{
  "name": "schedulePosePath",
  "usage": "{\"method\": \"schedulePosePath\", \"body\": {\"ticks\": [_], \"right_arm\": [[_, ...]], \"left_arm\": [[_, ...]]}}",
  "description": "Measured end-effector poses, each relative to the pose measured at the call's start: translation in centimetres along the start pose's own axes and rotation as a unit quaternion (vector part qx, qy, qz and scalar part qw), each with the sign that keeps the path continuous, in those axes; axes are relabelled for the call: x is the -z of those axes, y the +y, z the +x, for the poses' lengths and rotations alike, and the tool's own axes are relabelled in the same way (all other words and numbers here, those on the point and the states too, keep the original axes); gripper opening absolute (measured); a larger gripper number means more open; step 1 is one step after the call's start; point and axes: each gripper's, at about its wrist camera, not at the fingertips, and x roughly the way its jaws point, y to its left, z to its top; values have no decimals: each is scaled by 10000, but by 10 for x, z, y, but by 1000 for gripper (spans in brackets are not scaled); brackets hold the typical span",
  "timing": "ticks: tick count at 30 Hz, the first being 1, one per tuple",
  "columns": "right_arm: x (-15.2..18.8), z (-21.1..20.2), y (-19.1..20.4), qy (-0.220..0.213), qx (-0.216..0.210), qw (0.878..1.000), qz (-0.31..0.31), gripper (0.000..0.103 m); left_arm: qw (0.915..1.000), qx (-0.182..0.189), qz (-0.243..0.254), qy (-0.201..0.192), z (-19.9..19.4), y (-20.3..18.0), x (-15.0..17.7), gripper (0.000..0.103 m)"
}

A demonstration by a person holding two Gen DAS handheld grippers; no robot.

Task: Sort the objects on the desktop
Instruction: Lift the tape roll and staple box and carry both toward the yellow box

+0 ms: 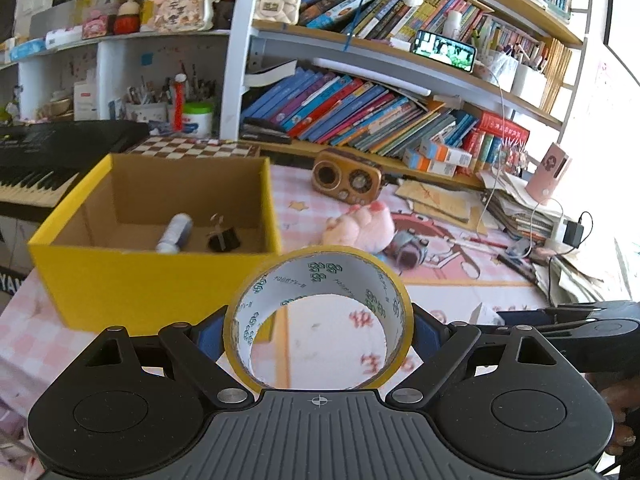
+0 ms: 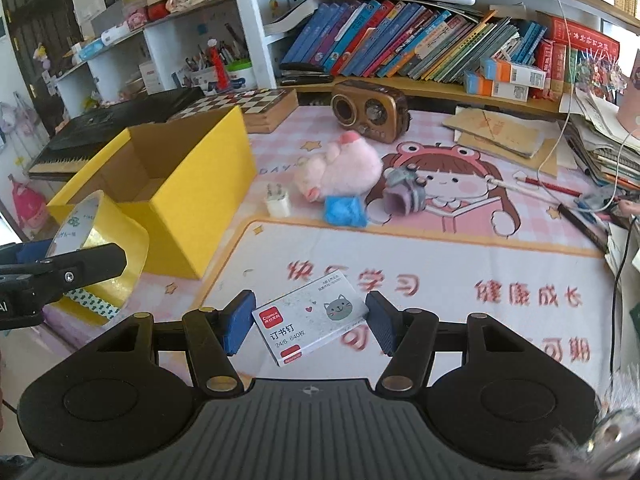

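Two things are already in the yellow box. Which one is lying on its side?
The white and blue tube, at the left of the yellow box; the black binder clip beside it stands with its handles up.

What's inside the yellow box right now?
In the yellow box, a small white-and-blue bottle lies beside a black binder clip on the cardboard floor. The near wall hides the floor strip just behind it.
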Motion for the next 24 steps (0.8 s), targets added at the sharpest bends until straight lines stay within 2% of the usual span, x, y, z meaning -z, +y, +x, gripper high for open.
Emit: {"method": "schedulePosePath", "body": {"ticks": [12,24], "right_arm": [[35,-12,68,144,16,9998,-142,58],[55,-20,109,125,-46,9998,-147,58]], "left_arm": [[9999,88,-78,88,-38,43,23,90],[9999,103,-4,24,-68,70,37,90]]}}
